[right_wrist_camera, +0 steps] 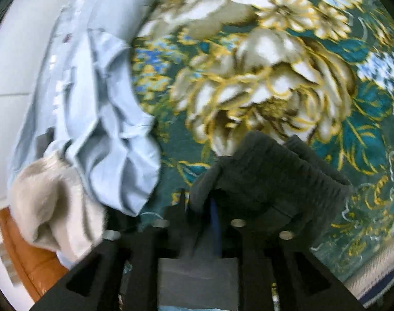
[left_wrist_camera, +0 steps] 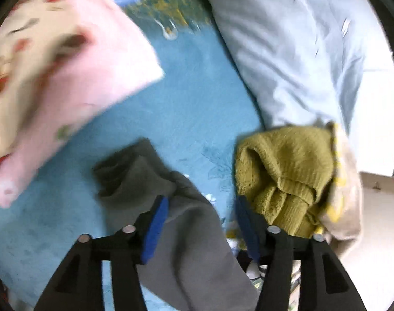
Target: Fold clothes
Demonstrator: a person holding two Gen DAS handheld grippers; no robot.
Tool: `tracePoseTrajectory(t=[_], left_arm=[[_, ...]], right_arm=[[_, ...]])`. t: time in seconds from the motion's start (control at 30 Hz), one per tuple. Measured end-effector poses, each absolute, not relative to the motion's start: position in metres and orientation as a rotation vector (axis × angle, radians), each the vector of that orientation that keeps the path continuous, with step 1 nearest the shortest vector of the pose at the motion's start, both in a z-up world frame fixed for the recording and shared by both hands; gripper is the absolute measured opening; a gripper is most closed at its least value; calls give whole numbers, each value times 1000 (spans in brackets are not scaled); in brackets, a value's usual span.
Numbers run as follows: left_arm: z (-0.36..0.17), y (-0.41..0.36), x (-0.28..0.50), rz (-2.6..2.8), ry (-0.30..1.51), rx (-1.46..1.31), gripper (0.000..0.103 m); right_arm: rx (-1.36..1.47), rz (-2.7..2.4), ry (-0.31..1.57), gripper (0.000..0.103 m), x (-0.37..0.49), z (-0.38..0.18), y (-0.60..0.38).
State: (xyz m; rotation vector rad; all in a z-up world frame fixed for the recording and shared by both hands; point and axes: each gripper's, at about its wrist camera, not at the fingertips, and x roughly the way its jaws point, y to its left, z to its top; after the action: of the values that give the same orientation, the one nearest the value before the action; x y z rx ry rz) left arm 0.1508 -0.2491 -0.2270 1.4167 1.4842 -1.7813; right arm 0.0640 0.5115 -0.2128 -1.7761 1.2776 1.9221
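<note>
Mid-fold: right gripper (right_wrist_camera: 199, 207) clamped on grey garment (left_wrist_camera: 191, 233), lifted over blanket (right_wrist_camera: 274, 77). Left gripper (left_wrist_camera: 200, 204) fingers apart, garment between them — next, pinch free edge.

Floral blanket (right_wrist_camera: 274, 77) carries scattered clothes, pink pillow (left_wrist_camera: 75, 77).

The left gripper (left_wrist_camera: 202, 223) points forward with its blue-padded fingers (left_wrist_camera: 155, 229) spread wide. The right gripper (right_wrist_camera: 199, 207) has its jaws drawn close together, nearly touching.
</note>
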Motion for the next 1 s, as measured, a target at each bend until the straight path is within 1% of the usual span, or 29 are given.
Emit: tracePoseTrajectory(t=[0.03,0.1,0.13,0.23,0.3,0.4,0.47,0.5,0.63,0.73,0.87,0.93,0.97,1.0], left_arm=[[-226,-248,163,-1789,1432,1420,64],[-236,-245,186,-1784,1311,1465,64],[-245,-241,192,-1769,1279,1503,64],[-270,-230,210,-1725,1191,1605,64],[-276,-225,214,-1713,1185,1614,64],[-292,-224,211,-1687,1216,1585,64],[-302,-225,205,-1671,1225,1571,64],[-306,-226,202,-1668,1224,1568,64],[-317,-228,187,-1671,1210,1572,65],[-324,-226,176,-1666,1159,1589,65],[-331,-224,167,-1660,1122,1596,65],[-332,-224,165,-1653,1126,1593,65],[-332,-223,164,-1647,1137,1588,65],[-331,-223,161,-1643,1163,1576,60]], right_arm=[[-1753,1966,1293,47,69,-205,512],[-1706,2035,1296,49,83,-192,514],[-1685,2065,1287,52,93,-185,516],[-1673,2060,1204,52,126,-177,525],[-1694,2018,1156,53,147,-182,532],[-1721,1898,1172,54,179,-203,543],[-1729,1843,1219,64,188,-221,546],[-1731,1815,1242,65,193,-231,548],[-1669,1774,1334,65,185,-263,549],[-1639,1751,1316,65,174,-278,550],[-1627,1720,1278,67,162,-281,548],[-1609,1697,1288,64,160,-276,548],[-1594,1687,1303,56,160,-272,549],[-1577,1678,1322,51,159,-268,551]])
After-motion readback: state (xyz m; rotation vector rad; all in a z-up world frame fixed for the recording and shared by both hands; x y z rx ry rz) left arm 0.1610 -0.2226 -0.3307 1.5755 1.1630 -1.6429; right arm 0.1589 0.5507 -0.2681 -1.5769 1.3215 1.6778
